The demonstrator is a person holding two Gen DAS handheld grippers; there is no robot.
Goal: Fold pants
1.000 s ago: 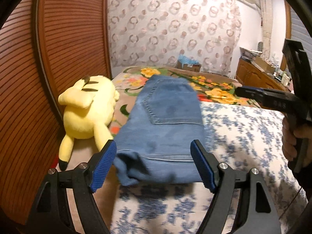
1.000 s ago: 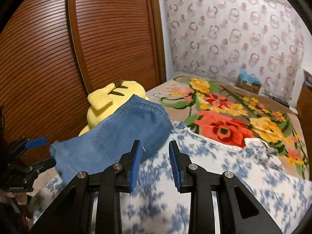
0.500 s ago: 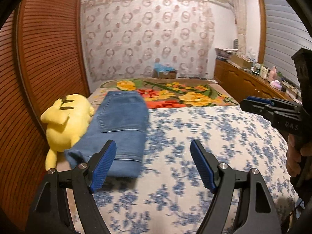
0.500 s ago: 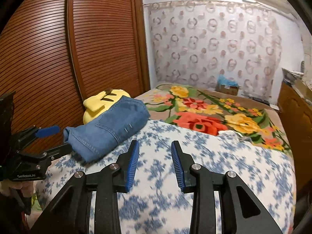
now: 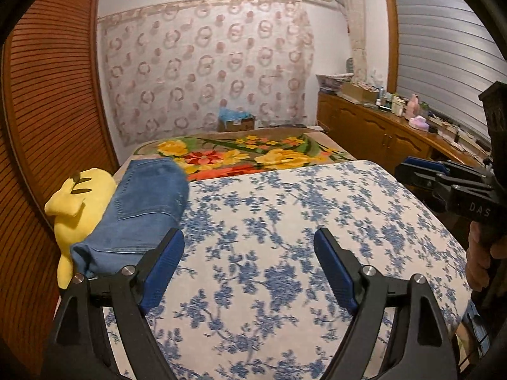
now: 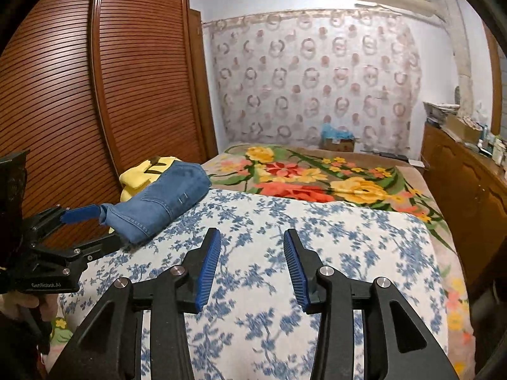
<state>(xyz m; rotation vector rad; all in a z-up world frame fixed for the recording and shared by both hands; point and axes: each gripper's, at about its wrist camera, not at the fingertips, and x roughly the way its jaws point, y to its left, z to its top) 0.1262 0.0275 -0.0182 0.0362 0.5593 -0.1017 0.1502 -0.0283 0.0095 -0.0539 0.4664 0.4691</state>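
Left wrist view, folded jeans [image 5: 144, 212] lengthwise toward far wall, prob. touching plush [image 5: 76, 209], both grippers open, empty.

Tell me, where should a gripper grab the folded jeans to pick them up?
Probably the thick near end of the folded jeans, where the layers bunch into a lip. Come from the blue flowered bedspread side, jaws above and below the stack. The far side leans on the yellow plush toy, which blocks that way in.

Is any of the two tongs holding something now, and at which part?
Nothing is held. The left tongs and the right tongs both stand open over the bedspread, their jaws having just been opening with nothing between them. The folded jeans lie apart.
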